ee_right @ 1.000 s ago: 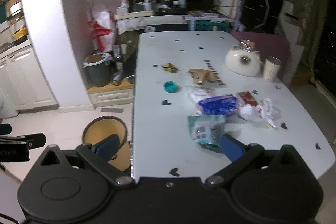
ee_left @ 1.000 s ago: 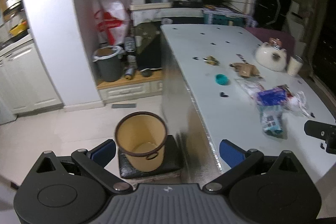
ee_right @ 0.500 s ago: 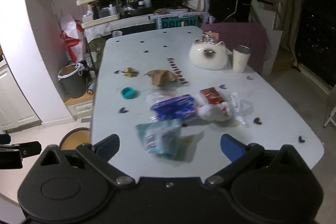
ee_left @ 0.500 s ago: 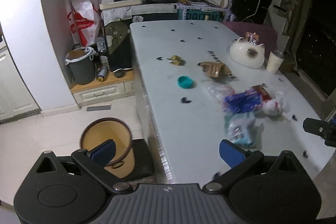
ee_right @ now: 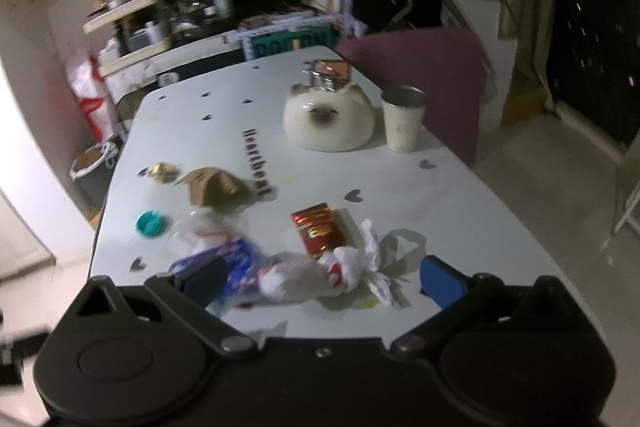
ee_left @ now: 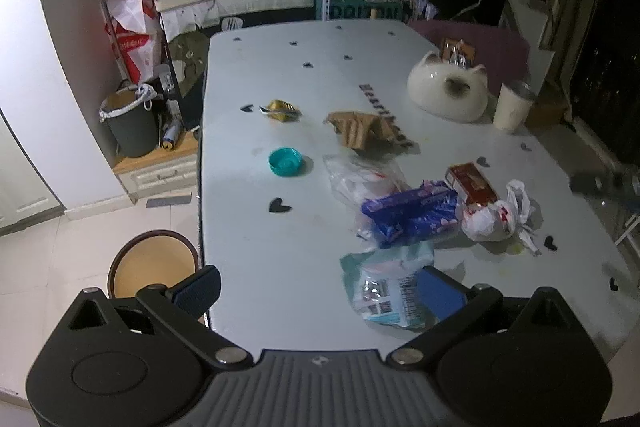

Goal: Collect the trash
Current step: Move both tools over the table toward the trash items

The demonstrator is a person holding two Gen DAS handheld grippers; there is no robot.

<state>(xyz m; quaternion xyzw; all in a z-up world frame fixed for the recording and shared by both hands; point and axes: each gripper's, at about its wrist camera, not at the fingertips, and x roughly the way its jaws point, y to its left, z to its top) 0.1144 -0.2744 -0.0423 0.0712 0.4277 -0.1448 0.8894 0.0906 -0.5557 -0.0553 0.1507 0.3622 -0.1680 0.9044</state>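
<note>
Trash lies on the white table [ee_left: 280, 259]: a teal wrapper [ee_left: 386, 287], a blue packet [ee_left: 412, 213], a knotted white bag [ee_left: 494, 217], a red packet [ee_left: 472, 183], clear plastic [ee_left: 360, 177], brown paper [ee_left: 362, 129], a teal lid [ee_left: 285, 161] and a gold wrapper [ee_left: 280, 109]. A tan bin [ee_left: 148, 267] stands on the floor left of the table. My left gripper [ee_left: 320, 287] is open over the table's near edge, beside the teal wrapper. My right gripper [ee_right: 320, 277] is open around the white bag [ee_right: 312, 277], near the red packet [ee_right: 320, 235].
A white cat-shaped pot [ee_left: 448, 91] and a cup [ee_left: 512, 107] stand at the table's far right. A grey bin [ee_left: 128, 123] and a red-and-white bag [ee_left: 132, 35] stand by the left wall. A purple chair [ee_right: 424, 79] is behind the table.
Both grippers have swung right from the floor bin side toward the table and moved closer to the trash pile. Both stay open and empty.
</note>
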